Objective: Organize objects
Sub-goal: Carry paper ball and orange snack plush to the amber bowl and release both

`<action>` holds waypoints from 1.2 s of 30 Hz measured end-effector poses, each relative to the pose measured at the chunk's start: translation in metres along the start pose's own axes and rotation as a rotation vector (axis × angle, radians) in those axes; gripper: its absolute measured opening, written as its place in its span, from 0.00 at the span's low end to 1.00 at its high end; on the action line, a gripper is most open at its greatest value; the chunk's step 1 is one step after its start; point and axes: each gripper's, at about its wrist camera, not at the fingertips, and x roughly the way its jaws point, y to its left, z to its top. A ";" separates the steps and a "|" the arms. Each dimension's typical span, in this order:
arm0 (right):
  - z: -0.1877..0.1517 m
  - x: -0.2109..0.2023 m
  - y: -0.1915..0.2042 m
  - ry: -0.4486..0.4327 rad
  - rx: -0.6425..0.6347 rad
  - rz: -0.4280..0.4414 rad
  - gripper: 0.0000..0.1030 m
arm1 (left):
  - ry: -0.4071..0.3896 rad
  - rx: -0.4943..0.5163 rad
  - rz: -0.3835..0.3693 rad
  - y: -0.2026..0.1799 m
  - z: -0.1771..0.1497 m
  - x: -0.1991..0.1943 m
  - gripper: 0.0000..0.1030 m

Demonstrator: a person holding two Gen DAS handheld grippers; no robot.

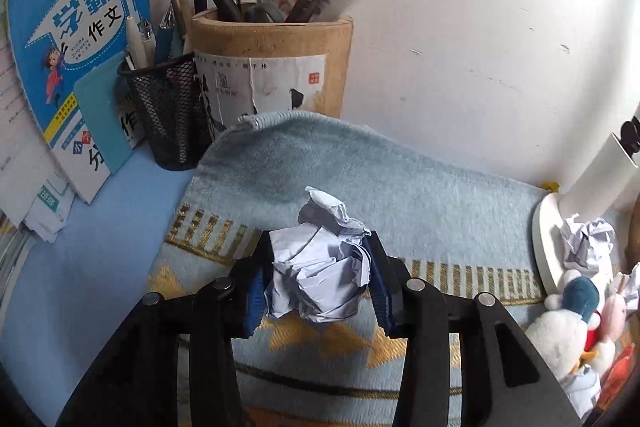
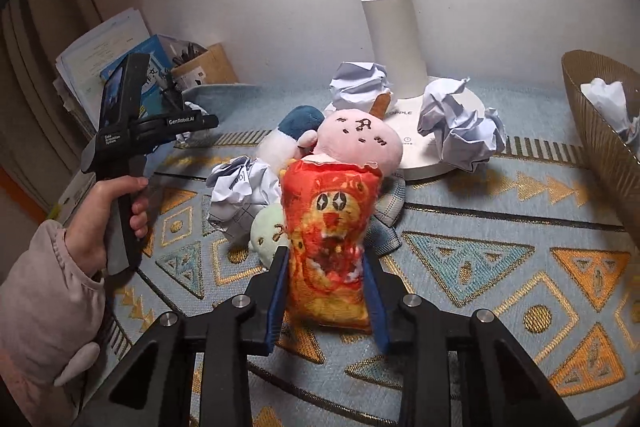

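- Left gripper: jaws closed on a crumpled paper ball, which is held above the patterned blue cloth that covers the bench.
- Right gripper: jaws closed on the two sides of an orange plush snack bag; the bag stands upright with its lower end at the cloth.
- In the right wrist view, the person's left hand grips the handle of the left gripper, at the left side of the frame.
- Behind the orange bag lie a pink plush toy, a white plush with a blue cap and a pale green plush, all close together.
- Loose paper balls: one just left of the orange bag; two on the lamp base, one left of the white lamp column and one right of it.
- A woven basket at the right edge contains what is probably more crumpled paper.
- Back left, against the wall: a black mesh pen holder, a round tan pen pot and a blue workbook.
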 end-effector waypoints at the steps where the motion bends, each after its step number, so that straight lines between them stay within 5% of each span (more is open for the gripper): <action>1: -0.003 -0.002 -0.004 0.004 0.028 0.019 0.32 | 0.002 -0.008 -0.011 0.002 -0.004 -0.007 0.39; 8: -0.007 -0.037 -0.025 -0.033 0.185 0.121 0.32 | -0.062 0.017 -0.048 -0.002 -0.016 -0.078 0.39; 14: 0.013 -0.083 -0.047 -0.107 0.241 0.126 0.32 | -0.144 0.121 -0.127 -0.076 -0.003 -0.131 0.40; 17: 0.029 -0.111 -0.063 -0.155 0.248 0.092 0.32 | -0.173 0.169 -0.198 -0.149 0.013 -0.106 0.40; 28: 0.087 -0.216 -0.142 -0.331 0.261 -0.113 0.32 | -0.137 0.319 -0.542 -0.327 -0.007 -0.140 0.40; 36: 0.101 -0.200 -0.188 -0.238 0.264 -0.281 0.32 | -0.045 0.470 -0.587 -0.421 -0.045 -0.111 0.45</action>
